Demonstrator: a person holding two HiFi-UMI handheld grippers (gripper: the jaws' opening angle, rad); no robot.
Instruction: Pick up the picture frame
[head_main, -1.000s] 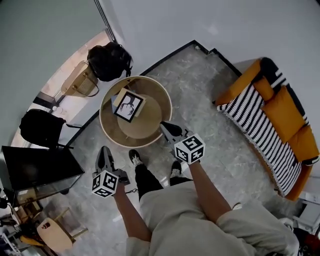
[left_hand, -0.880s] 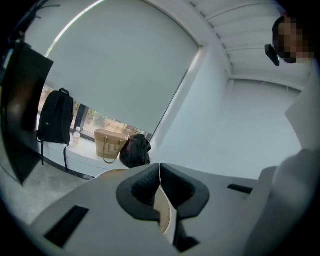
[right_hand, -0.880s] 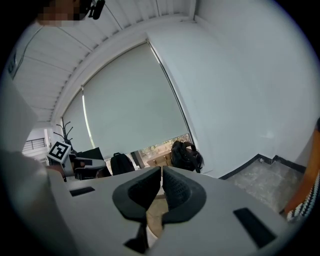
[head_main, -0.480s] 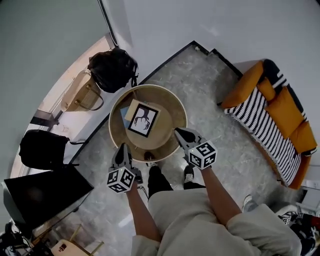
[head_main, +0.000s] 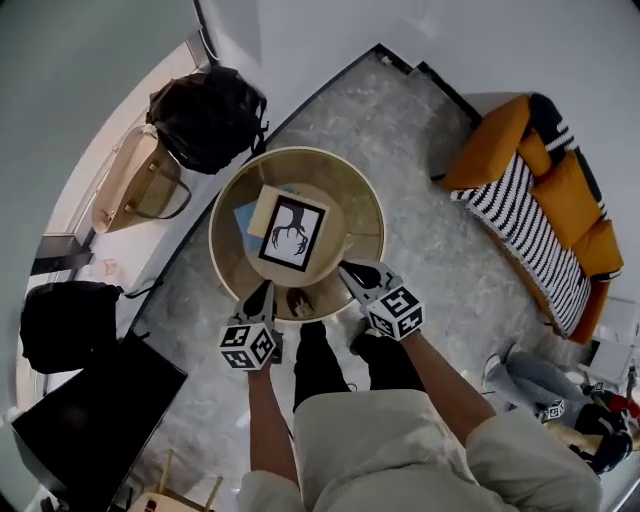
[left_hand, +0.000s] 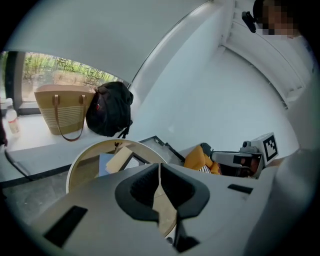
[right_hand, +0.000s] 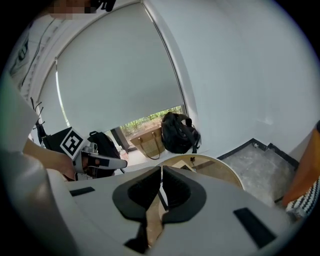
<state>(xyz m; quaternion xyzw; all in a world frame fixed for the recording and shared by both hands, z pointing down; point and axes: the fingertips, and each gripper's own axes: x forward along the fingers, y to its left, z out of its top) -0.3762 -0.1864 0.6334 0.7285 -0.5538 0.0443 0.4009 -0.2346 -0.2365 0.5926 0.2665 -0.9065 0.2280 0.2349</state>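
The picture frame (head_main: 292, 232), black-edged with a white mat and a dark tree-like print, lies flat on the raised middle of a round wooden table (head_main: 352, 195). My left gripper (head_main: 264, 291) hovers over the table's near rim, just short of the frame's near left corner, with its jaws shut and nothing in them. My right gripper (head_main: 346, 271) is at the near right rim beside the frame's near right corner, also shut and empty. In the left gripper view the shut gripper (left_hand: 159, 175) points over the table (left_hand: 84, 167). The right gripper (right_hand: 161, 179) likewise faces the table (right_hand: 222, 172).
A blue book (head_main: 245, 217) lies under the frame's left side. A black backpack (head_main: 205, 118) and a tan tote bag (head_main: 135, 185) sit on the ledge beyond the table. Another black bag (head_main: 65, 325) stands at the left, an orange-and-striped sofa (head_main: 540, 210) at the right.
Both grippers have come forward and down from beside the person's legs to the table's near rim. The table and frame now sit closer and more central in the head view.
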